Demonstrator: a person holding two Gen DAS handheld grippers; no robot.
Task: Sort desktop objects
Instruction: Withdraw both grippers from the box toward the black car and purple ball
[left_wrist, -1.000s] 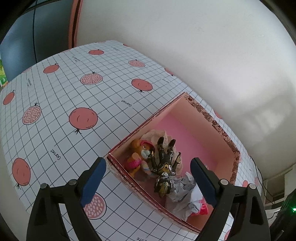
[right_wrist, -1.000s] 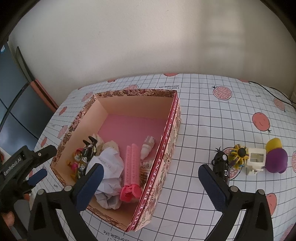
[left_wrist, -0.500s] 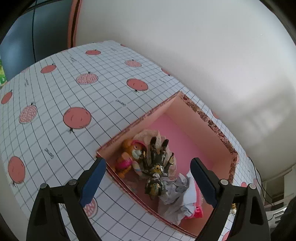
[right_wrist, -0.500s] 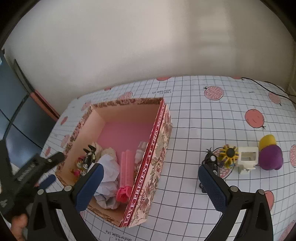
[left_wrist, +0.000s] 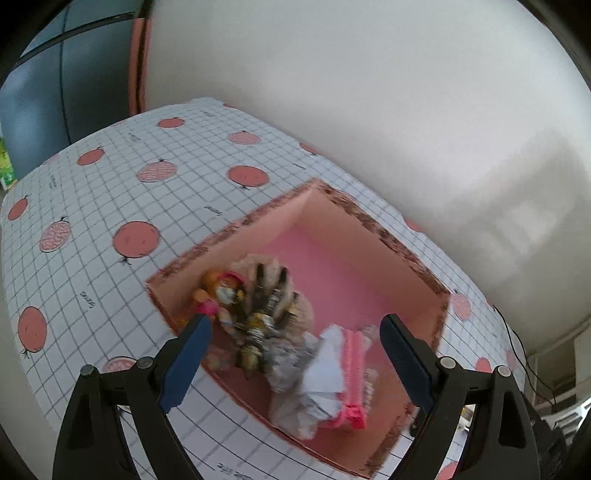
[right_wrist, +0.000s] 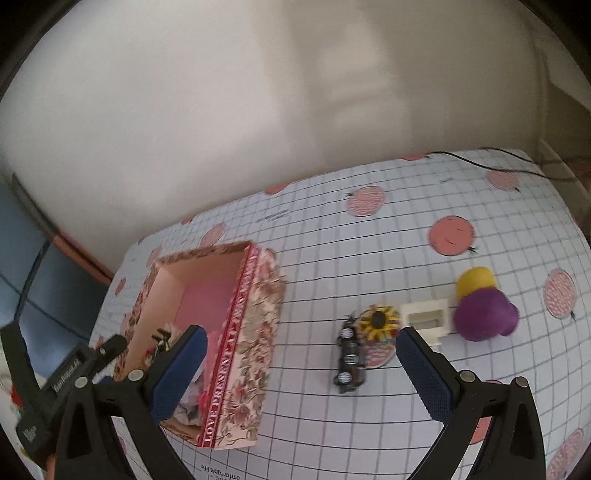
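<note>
A pink floral box (left_wrist: 354, 221) (right_wrist: 255, 332) stands open on the table. Inside it lie an orange toy figure (left_wrist: 218, 288), a black and gold figure (left_wrist: 258, 314), crumpled paper (left_wrist: 317, 384) and a pink roller (left_wrist: 352, 376). My left gripper (left_wrist: 295, 362) is open and empty above the box's near side. My right gripper (right_wrist: 301, 373) is open and empty above the table, between the box and a black toy car (right_wrist: 349, 360). Beside the car sit a sunflower toy (right_wrist: 380, 321), a white block (right_wrist: 426, 317) and a purple and yellow toy (right_wrist: 484, 314).
The table wears a white grid cloth with red fruit prints (right_wrist: 369, 236). A plain wall runs behind it. A black cable (right_wrist: 480, 162) lies at the far right edge. The left gripper's body (right_wrist: 55, 380) shows at the lower left of the right wrist view.
Both grippers have risen and pulled back from the table. The right view has swung right, so the box sits further left and the loose toys nearer the middle. Nothing was grasped.
</note>
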